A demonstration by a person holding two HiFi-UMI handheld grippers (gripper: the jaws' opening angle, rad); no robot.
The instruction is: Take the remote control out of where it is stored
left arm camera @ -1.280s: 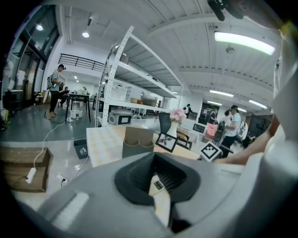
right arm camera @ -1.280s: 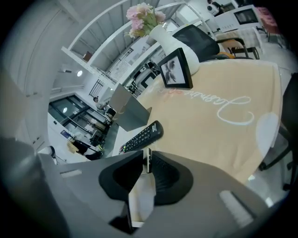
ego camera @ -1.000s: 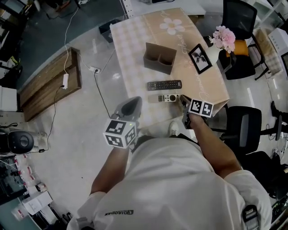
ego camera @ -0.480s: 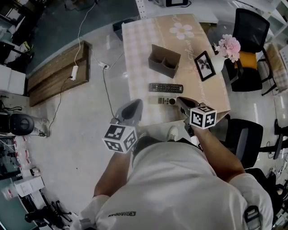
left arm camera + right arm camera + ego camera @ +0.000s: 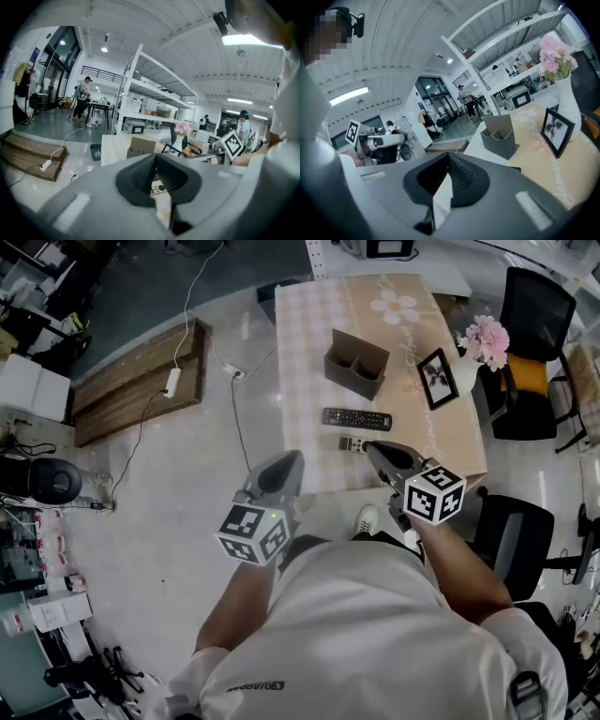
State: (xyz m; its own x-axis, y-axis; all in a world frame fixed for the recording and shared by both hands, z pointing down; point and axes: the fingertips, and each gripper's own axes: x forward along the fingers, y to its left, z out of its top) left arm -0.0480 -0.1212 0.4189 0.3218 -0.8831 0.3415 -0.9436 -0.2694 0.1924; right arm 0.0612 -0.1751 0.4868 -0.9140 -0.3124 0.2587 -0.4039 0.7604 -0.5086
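Table (image 5: 309, 381) first: it wears a soft cloth, checked on one half and flower-printed on the other, which could ruck if you drag anything across it. The box (image 5: 356, 364) is stiff brown card with two square pockets; it stands upright mid-table and both pockets look empty. Your left gripper (image 5: 293, 459) and right gripper (image 5: 371, 447) hang by the near edge, each with its jaws pressed together on nothing. The job looks finished, so lift clear without brushing the table. The black remote (image 5: 357, 418), a long flat bar, lies on the cloth in front of the box. The shorter grey remote (image 5: 347, 442) lies just beside it, nearer you.
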